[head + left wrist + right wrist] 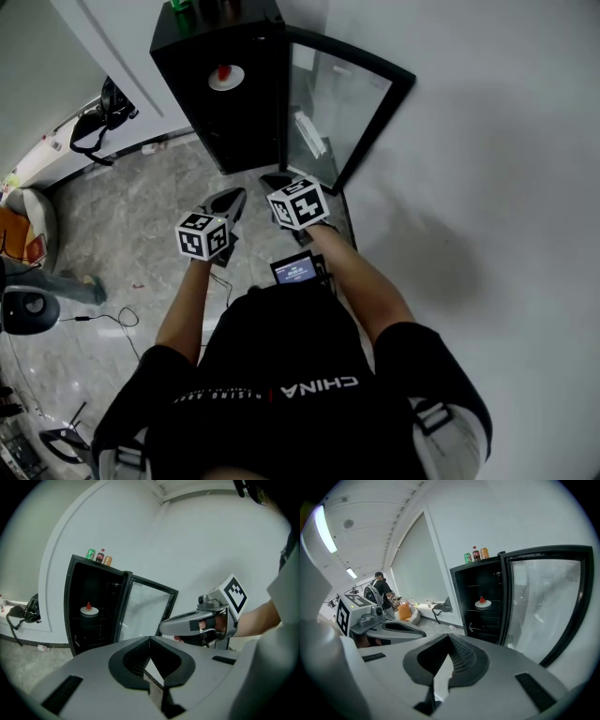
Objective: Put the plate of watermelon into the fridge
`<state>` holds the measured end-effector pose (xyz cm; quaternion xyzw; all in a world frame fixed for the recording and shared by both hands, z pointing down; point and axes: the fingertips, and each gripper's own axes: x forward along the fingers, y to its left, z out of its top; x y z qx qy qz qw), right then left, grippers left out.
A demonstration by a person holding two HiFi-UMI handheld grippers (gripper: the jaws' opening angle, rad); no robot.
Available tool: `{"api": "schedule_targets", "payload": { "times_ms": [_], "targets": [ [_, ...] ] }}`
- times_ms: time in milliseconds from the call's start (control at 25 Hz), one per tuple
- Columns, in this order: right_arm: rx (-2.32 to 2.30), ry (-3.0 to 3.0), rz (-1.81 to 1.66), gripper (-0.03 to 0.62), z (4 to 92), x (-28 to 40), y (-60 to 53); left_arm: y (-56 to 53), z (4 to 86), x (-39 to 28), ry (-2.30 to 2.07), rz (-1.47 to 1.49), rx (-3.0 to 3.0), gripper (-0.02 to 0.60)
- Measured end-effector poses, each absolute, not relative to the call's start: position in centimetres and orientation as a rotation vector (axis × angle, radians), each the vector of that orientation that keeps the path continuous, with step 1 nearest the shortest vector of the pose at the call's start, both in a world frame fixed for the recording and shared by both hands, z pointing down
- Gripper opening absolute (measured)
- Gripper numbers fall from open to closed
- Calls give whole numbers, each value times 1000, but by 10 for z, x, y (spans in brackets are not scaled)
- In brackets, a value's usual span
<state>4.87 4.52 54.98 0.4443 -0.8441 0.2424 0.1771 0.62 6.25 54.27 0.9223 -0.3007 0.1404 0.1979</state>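
Observation:
The white plate with a red watermelon wedge (226,77) (89,610) (483,603) rests on an upper shelf inside the black fridge (234,122) (75,602) (461,597). Its glass door (333,108) (145,613) (553,597) stands swung open to the right. Both grippers hang side by side in front of the fridge, well short of it. My left gripper (228,200) (150,638) is shut with nothing in it. My right gripper (278,180) (449,636) is also shut and empty, close to the door's lower edge.
Cans and a bottle (183,7) (99,556) (476,554) stand on top of the fridge. A black bag (94,122) (23,613) lies by the left wall. An orange seat (19,234) and a person (382,590) are further left. A white wall (487,187) runs along the right.

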Motion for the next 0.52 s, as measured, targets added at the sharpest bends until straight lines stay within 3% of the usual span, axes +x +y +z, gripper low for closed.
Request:
{"api": "schedule_targets", "payload": {
  "times_ms": [520],
  "targets": [
    [1254,-2390,657,17,559,53,47,67,557,5,-845,416,2576,12]
  ]
}}
